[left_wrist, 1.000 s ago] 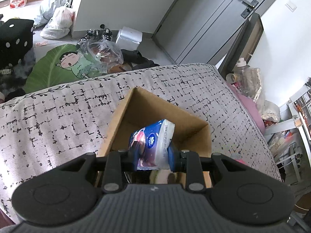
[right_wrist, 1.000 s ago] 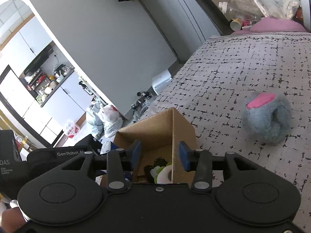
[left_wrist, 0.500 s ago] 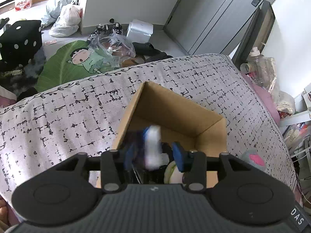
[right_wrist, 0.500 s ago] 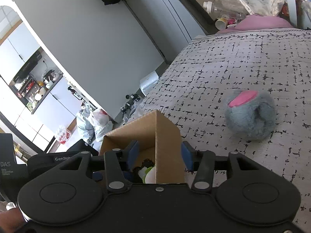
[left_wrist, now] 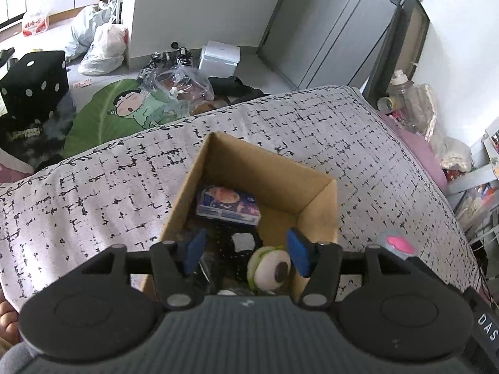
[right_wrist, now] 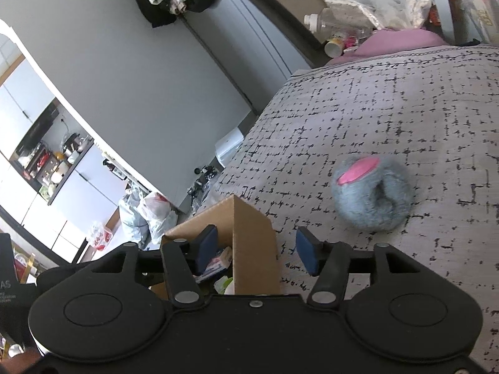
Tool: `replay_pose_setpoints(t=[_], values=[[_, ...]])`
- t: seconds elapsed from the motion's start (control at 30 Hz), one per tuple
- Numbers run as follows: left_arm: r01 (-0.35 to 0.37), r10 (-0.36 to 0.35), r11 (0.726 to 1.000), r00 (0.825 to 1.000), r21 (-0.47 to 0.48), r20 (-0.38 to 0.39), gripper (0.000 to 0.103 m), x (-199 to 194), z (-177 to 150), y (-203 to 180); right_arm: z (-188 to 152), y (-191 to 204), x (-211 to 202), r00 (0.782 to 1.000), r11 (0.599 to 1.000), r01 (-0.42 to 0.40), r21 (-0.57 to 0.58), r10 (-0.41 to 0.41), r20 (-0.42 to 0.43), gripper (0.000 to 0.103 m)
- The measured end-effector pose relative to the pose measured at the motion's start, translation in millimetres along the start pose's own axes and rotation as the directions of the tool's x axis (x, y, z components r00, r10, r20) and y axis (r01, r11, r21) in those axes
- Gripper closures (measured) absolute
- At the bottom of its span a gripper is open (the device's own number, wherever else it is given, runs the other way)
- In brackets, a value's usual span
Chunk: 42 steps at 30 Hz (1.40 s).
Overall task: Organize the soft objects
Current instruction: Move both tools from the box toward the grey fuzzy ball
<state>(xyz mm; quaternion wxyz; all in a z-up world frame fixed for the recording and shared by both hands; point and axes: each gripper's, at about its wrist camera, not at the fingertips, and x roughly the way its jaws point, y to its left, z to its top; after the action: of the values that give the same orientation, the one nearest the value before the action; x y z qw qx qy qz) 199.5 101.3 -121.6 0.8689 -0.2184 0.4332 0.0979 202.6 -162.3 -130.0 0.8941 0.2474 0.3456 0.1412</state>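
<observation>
Cardboard box (left_wrist: pixel 315 199) rim under left gripper (left_wrist: pixel 246 249), fingers just opened, empty. Right gripper (right_wrist: pixel 257 249) likewise, astride box corner; bed (right_wrist: pixel 389 118) clear around plush toy (right_wrist: pixel 371 196).

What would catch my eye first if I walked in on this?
Probably the open cardboard box on the patterned bedspread, with a tissue pack lying inside it. Next, the fluffy grey toy with a pink patch, alone on the bed beside the box.
</observation>
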Motion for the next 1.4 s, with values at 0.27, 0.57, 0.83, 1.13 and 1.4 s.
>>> replay_pose_setpoints(t=[0.27, 0.57, 0.83, 1.13, 1.4], values=[[-0.023, 0.023, 0.999, 1.000, 0.048, 0.000, 0.035, -3.7, -11.1, -23.1, 8.4, -9.8, -17.5, 0.999, 0.999, 0.049, 0.000, -0.049, 0.013, 0.029], [-0.039, 0.037, 0.994, 0.999, 0.099, 0.024, 0.028, -15.8, -20.3, -48.7, 21.1, -24.3, -33.9, 0.997, 0.997, 0.064, 0.033, -0.065, 0.038, 0.021], [-0.045, 0.042, 0.991, 0.999, 0.127, 0.031, 0.028, -20.8, -25.0, -72.8, 31.6, -46.8, -46.2, 0.995, 0.992, 0.080, 0.096, -0.085, 0.049, 0.021], [-0.049, 0.044, 0.986, 0.998, 0.159, 0.033, 0.028, -18.5, -39.7, -99.9, 38.2, -65.6, -55.4, 0.996, 0.988, 0.063, 0.139, -0.072, 0.057, 0.021], [-0.071, 0.063, 0.980, 0.997, 0.187, 0.045, 0.028, -12.1, -46.5, -118.8, 45.2, -81.7, -56.0, 0.996, 0.979, 0.052, 0.199, -0.066, 0.065, 0.021]])
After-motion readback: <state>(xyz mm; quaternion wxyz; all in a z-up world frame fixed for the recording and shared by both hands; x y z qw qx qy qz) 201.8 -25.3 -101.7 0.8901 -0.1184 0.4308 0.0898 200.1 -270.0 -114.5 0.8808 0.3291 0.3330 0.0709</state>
